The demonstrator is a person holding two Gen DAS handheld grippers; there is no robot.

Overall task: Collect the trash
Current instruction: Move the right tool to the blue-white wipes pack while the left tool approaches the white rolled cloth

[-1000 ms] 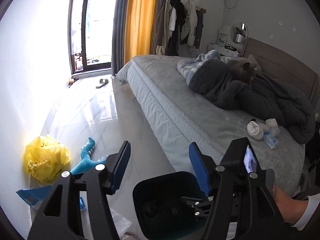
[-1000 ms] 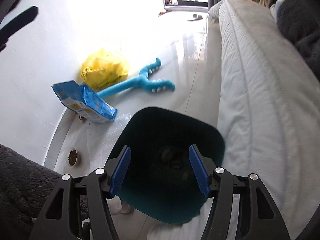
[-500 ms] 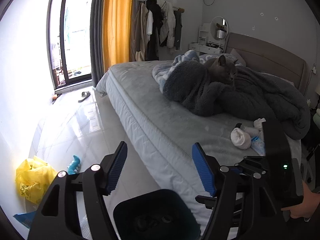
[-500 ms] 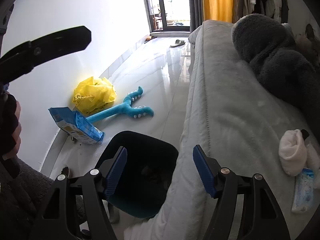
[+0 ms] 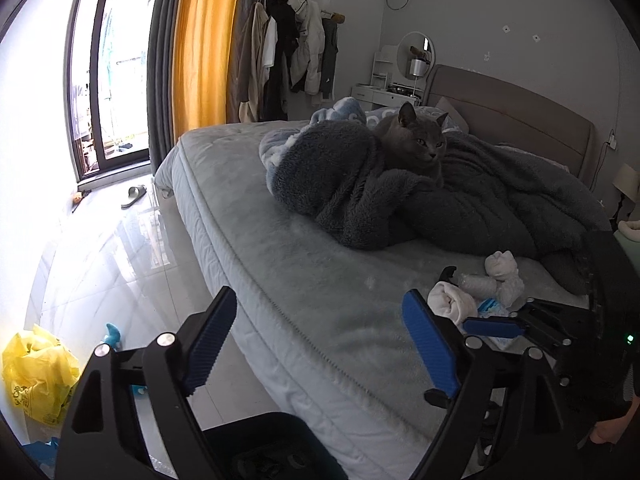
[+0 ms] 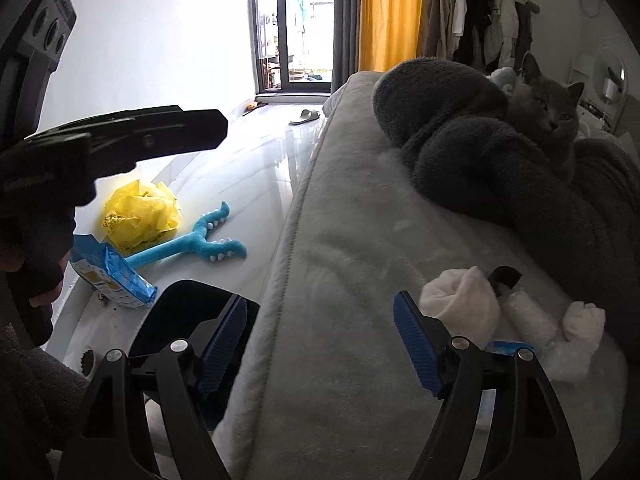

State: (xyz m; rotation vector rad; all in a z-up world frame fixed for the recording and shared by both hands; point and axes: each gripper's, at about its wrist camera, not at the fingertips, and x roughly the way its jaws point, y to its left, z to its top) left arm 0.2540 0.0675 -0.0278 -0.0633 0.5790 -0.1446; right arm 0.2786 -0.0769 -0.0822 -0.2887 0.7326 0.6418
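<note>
Two pairs of tongs stand wide with nothing between their blue pads, and both have just been opening.

In the left wrist view, a crumpled yellow bag point(image 5: 34, 376) lies on the pale tiled floor point(image 5: 100, 264) at the far left edge. The left tongs point(image 5: 320, 346) fill the bottom of the frame, their gap over the mattress side of the bed point(image 5: 304, 280). Between the two fingers at the very bottom, the rim of a dark bin point(image 5: 264, 432) shows. In the upper middle, a grey cat point(image 5: 416, 142) sits on a heap of dark blankets point(image 5: 460, 204). At lower right, a small pile of trash point(image 5: 480, 292) lies on the bed, white wads and something blue, with one blue pad of the other tongs just in front of it.

In the right wrist view, the black body of the left tongs reaches in from the left edge. Below it, on the floor, lie the yellow bag point(image 6: 140, 212), a blue packet point(image 6: 108, 276) and a blue plush toy point(image 6: 200, 242). The bin point(image 6: 188, 312) stands on the floor against the bed's side, behind the left-hand finger. The right tongs point(image 6: 320, 336) hang over the bed's edge point(image 6: 344, 264). The trash pile point(image 6: 496, 312) sits just beyond the right-hand pad, apart from it, at lower right.
</note>
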